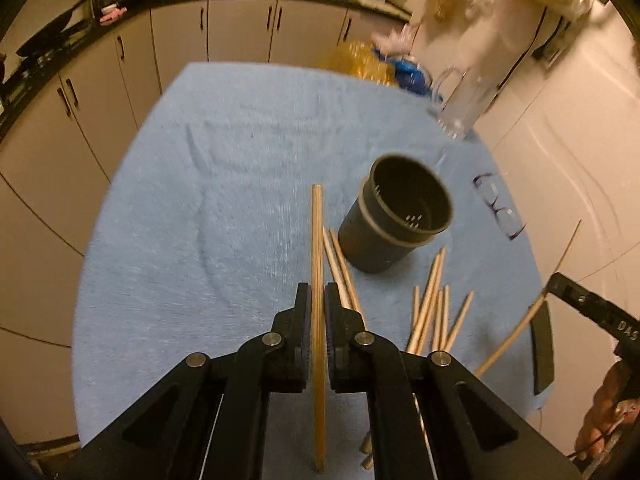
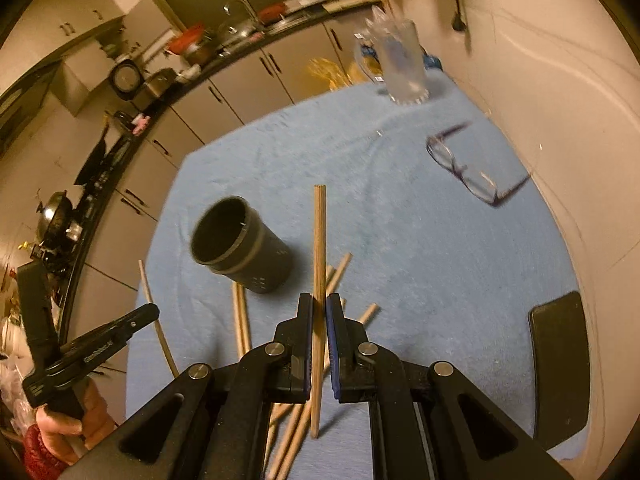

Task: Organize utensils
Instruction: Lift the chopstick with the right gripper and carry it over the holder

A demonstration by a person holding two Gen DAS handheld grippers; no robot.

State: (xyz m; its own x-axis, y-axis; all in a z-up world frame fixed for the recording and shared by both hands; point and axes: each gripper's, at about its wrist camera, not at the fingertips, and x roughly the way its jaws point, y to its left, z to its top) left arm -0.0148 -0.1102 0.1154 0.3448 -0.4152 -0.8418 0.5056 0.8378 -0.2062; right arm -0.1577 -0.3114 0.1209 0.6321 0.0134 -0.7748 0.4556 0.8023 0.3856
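Note:
My left gripper [image 1: 318,300] is shut on a wooden chopstick [image 1: 317,240] that sticks out ahead of the jaws, above the blue cloth [image 1: 224,208]. A dark grey cup holder [image 1: 394,216] stands just right of it, its mouth open. Loose chopsticks [image 1: 432,312] lie fanned in front of the cup. My right gripper [image 2: 319,308] is shut on another chopstick [image 2: 319,240], with the cup [image 2: 240,240] to its left. Each gripper shows in the other's view: the right one [image 1: 550,290] with its stick [image 1: 516,336], the left one [image 2: 152,312] with its stick [image 2: 158,320].
A pair of glasses [image 2: 468,168] lies on the cloth near the wall. A glass mug [image 2: 400,68] stands at the far corner. A black phone [image 2: 560,364] lies at the near right edge. Kitchen cabinets [image 1: 240,32] run behind the table.

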